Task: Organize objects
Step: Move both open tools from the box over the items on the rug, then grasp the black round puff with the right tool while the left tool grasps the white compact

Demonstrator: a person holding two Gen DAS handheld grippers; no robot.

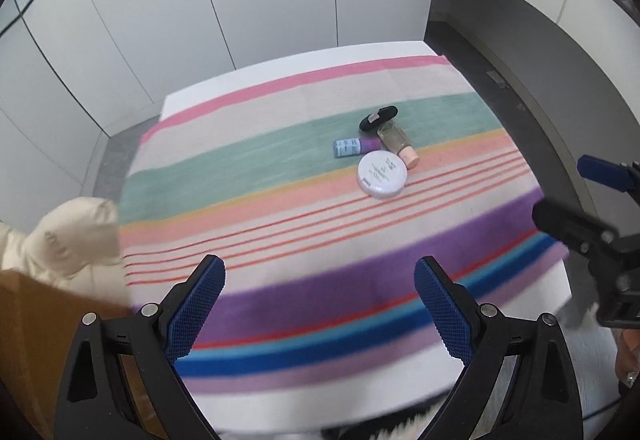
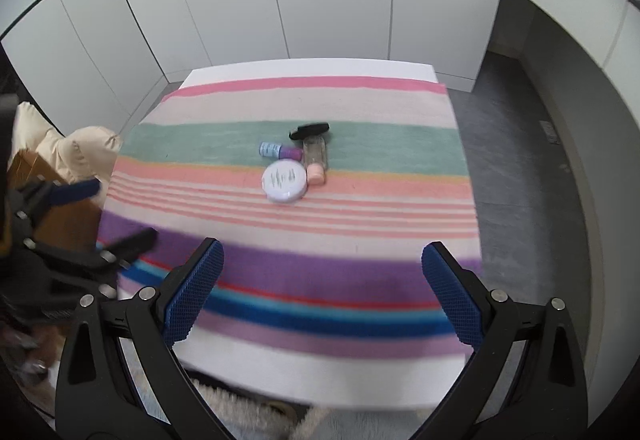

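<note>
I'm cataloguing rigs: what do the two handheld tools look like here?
Both match: the left tool and right tool have black plastic arms with silver screws, each tipped by blue, grid-textured fingers. No cables show.

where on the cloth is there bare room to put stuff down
Free: the near purple and blue stripes, the left half of the cloth, and the far pink edge. Crowded: the middle, where the compact, clear bottle, purple bottle and black item cluster.

Jar [image 1: 382, 175] before tube [image 1: 356, 146], bottle [image 1: 397, 142] right, on cloth [image 1: 280, 176]
</note>
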